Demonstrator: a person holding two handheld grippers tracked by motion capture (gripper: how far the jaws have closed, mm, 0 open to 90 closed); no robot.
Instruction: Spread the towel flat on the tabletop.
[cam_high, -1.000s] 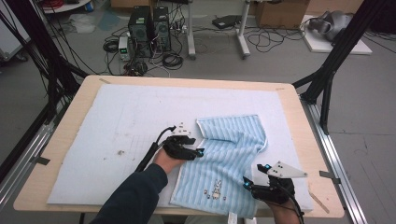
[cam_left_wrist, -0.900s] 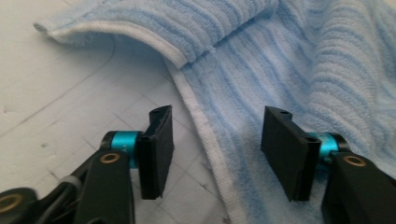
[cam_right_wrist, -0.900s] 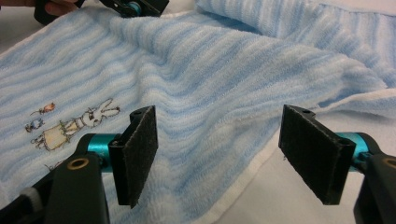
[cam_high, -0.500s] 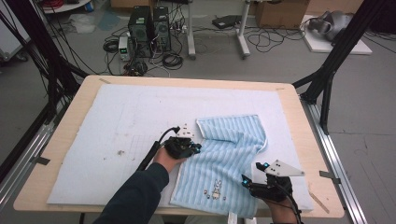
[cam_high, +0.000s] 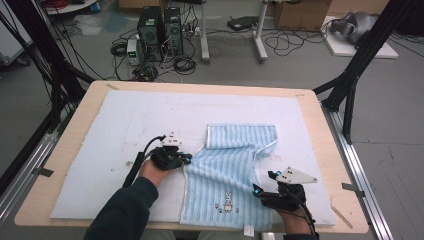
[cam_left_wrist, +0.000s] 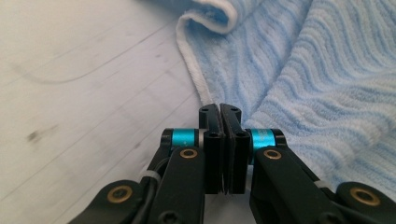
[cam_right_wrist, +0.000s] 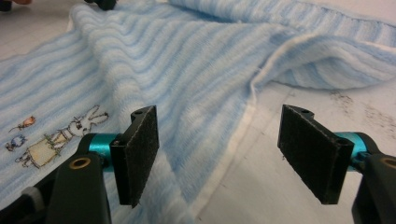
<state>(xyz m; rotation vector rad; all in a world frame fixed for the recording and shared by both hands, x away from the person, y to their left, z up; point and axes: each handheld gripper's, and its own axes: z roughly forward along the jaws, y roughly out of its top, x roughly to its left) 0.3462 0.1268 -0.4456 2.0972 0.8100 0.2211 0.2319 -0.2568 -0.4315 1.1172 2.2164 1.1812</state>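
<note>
Jaws of our left gripper (cam_left_wrist: 219, 112) had just closed at the towel's (cam_high: 235, 170) white left edge; whether cloth was pinched we could not tell. Our right gripper (cam_right_wrist: 233, 154) stood wide astride the near right hem. Beyond, bare pad (cam_high: 125, 115) lay open.

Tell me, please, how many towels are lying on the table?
1. A blue striped towel lies on the table's white mat, right of centre, its far end folded over, between the left gripper and right gripper. Nothing suggests another hidden beneath.
</note>
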